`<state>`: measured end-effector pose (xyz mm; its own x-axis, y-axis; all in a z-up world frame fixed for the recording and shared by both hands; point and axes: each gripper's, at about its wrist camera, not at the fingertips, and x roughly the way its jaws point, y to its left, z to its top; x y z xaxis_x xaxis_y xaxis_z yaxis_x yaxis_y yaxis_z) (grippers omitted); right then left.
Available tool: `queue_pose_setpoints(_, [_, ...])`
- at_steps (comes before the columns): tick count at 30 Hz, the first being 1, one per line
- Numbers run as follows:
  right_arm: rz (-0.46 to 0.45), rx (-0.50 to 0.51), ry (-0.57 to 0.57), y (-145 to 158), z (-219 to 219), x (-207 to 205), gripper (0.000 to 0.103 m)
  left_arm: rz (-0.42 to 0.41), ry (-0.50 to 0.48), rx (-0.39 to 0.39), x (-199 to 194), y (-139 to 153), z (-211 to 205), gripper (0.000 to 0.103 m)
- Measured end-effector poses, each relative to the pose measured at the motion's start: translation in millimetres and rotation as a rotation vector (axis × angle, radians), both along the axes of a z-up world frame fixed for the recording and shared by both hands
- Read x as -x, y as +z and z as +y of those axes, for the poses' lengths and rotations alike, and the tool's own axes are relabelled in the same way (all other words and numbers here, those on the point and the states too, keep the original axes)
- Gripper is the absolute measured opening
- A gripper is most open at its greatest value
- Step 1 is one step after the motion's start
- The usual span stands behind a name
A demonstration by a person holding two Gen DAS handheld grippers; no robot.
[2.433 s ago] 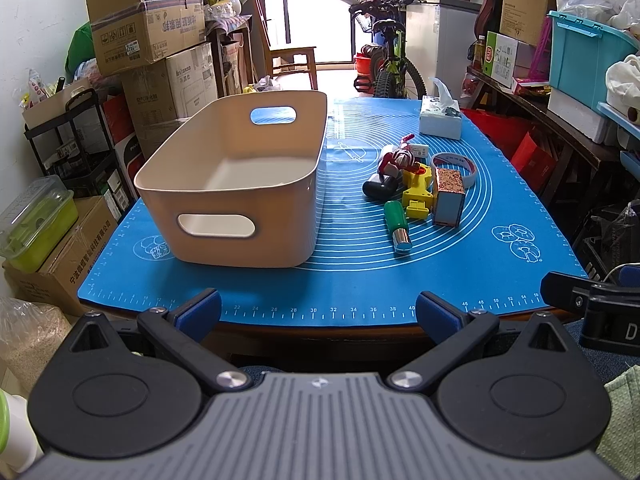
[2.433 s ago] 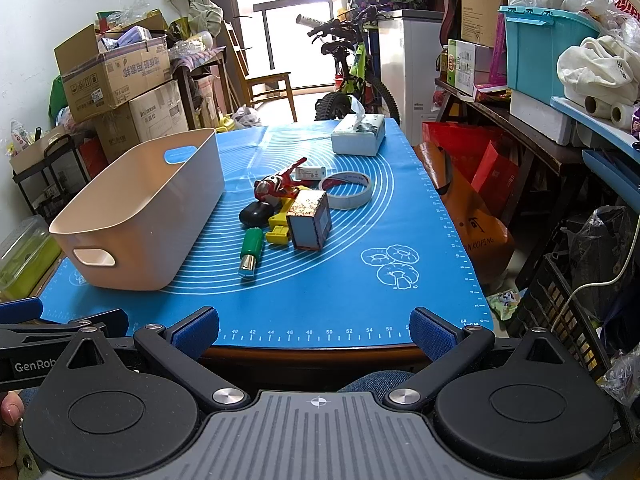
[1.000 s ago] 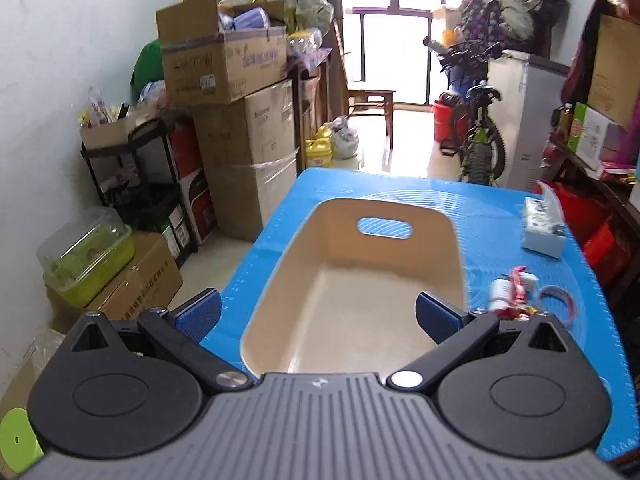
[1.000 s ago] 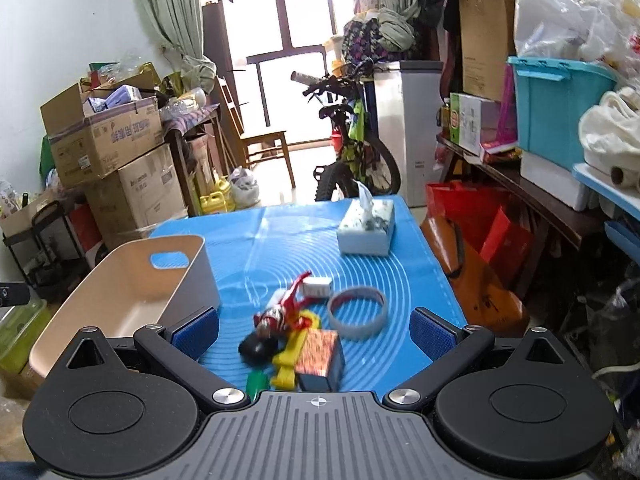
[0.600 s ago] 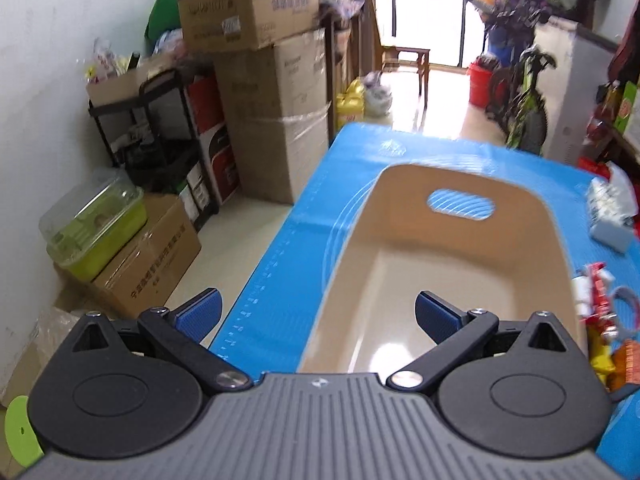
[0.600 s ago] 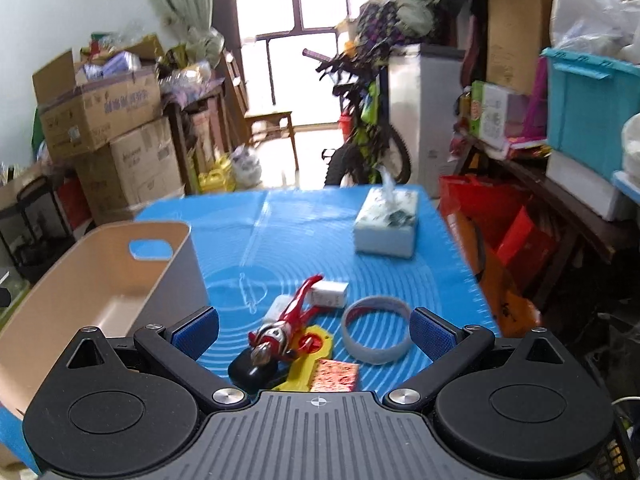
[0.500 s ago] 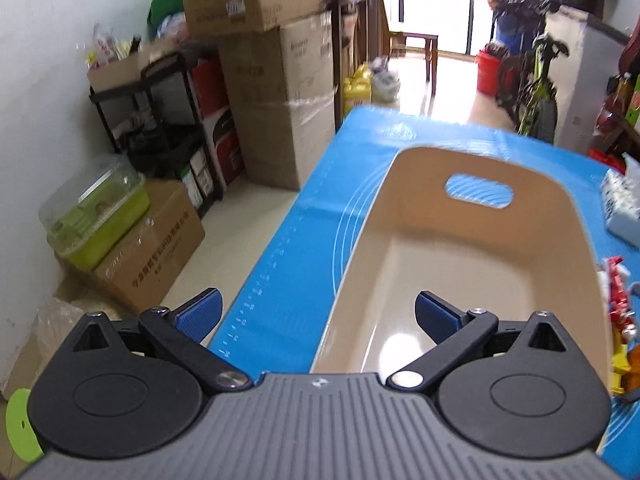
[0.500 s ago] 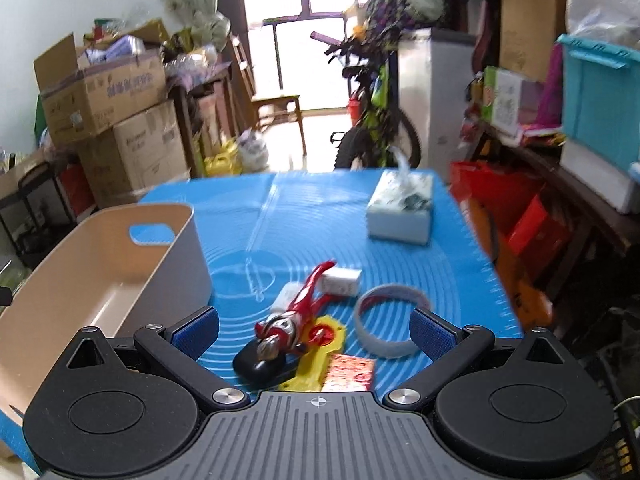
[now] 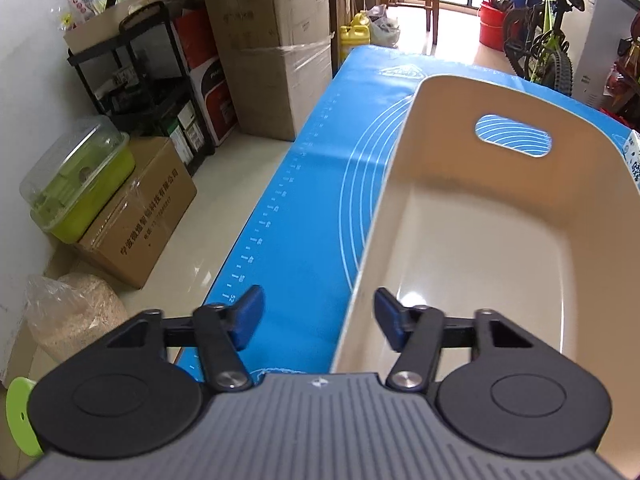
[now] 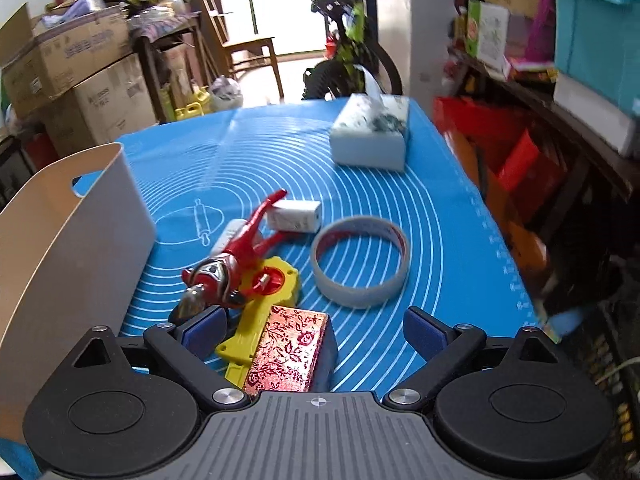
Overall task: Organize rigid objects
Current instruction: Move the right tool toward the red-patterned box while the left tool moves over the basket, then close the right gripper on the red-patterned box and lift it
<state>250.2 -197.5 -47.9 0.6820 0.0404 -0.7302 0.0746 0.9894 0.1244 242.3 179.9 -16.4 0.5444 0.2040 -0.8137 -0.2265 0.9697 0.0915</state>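
Observation:
An empty beige bin (image 9: 500, 220) stands on the blue mat (image 9: 312, 216). My left gripper (image 9: 318, 322) is open and straddles the bin's left wall near its front corner, one finger outside and one inside. In the right wrist view the bin (image 10: 68, 248) is at the left. My right gripper (image 10: 316, 334) is open just above a pile: a red-and-gold patterned box (image 10: 288, 350), a yellow toy (image 10: 260, 320), a red figure (image 10: 232, 260), a small white box (image 10: 294, 216) and a grey tape ring (image 10: 360, 266). The patterned box lies between its fingers.
A tissue box (image 10: 372, 136) stands at the mat's far end. Cardboard boxes (image 9: 276, 52), a black shelf rack (image 9: 132, 92) and a green lidded container (image 9: 76, 188) are on the floor to the left. A bicycle (image 10: 348, 48) and cluttered shelves (image 10: 560, 80) are beyond and right.
My left gripper moved forward and down over the bin's left wall and its fingers narrowed. My right gripper moved forward and down onto the pile of objects.

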Motion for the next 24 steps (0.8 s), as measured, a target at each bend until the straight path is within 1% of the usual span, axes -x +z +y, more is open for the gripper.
queue_pose_setpoints(1, [0.007,-0.006,-0.002,-1.8,0.2,-1.0,0.095,0.006,-0.001,0.013,-1.0,-1.1,1.6,0.058])
queue_pose_setpoints(4, [0.028,0.006,0.016,-8.0,6.2,-2.9,0.093,0.009,-0.01,0.034,-3.1,-2.0,0.9,0.051])
queue_pose_setpoints(6, [0.042,0.038,0.029,-10.9,12.5,-4.1,0.091,0.009,-0.025,0.043,-3.5,-2.4,-2.4,0.04])
queue_pose_setpoints(7, [0.049,0.05,0.036,-12.2,14.7,-5.0,0.089,0.01,-0.031,0.049,-4.8,-2.6,-3.2,0.038])
queue_pose_setpoints(9, [0.059,0.059,0.042,-13.9,16.6,-6.4,0.086,0.015,-0.041,0.062,-5.0,-3.3,-4.9,0.027])
queue_pose_setpoints(11, [0.07,0.061,0.041,-16.0,16.5,-8.0,0.083,0.022,-0.049,0.071,-5.8,-3.2,-6.3,0.022])
queue_pose_setpoints(13, [0.089,0.062,0.034,-18.9,15.6,-10.0,0.079,0.026,-0.055,0.069,-5.3,-3.5,-7.1,0.02])
queue_pose_setpoints(14, [0.098,0.057,0.029,-20.6,14.9,-10.9,0.077,0.027,-0.058,0.069,-4.9,-3.4,-7.0,0.015])
queue_pose_setpoints(16, [0.115,0.048,0.024,-22.9,14.5,-12.6,0.074,0.027,-0.061,0.076,-4.9,-3.0,-6.7,0.014])
queue_pose_setpoints(18, [0.109,0.04,0.017,-23.0,12.8,-13.0,0.072,0.028,-0.063,0.073,-5.0,-3.5,-6.9,0.014])
queue_pose_setpoints(21, [0.102,-0.01,0.017,-22.9,9.1,-12.7,0.06,0.028,-0.065,0.072,-5.1,-4.1,-7.0,0.014])
queue_pose_setpoints(22, [0.101,-0.04,0.018,-22.9,7.6,-12.3,0.048,0.028,-0.066,0.072,-5.0,-4.0,-7.0,0.014])
queue_pose_setpoints(23, [0.1,-0.048,0.016,-22.3,7.0,-12.2,0.046,0.028,-0.064,0.074,-4.7,-3.8,-6.8,0.014])
queue_pose_setpoints(24, [0.1,-0.039,0.018,-21.5,8.4,-12.3,0.046,0.028,-0.063,0.075,-4.7,-3.9,-6.7,0.014])
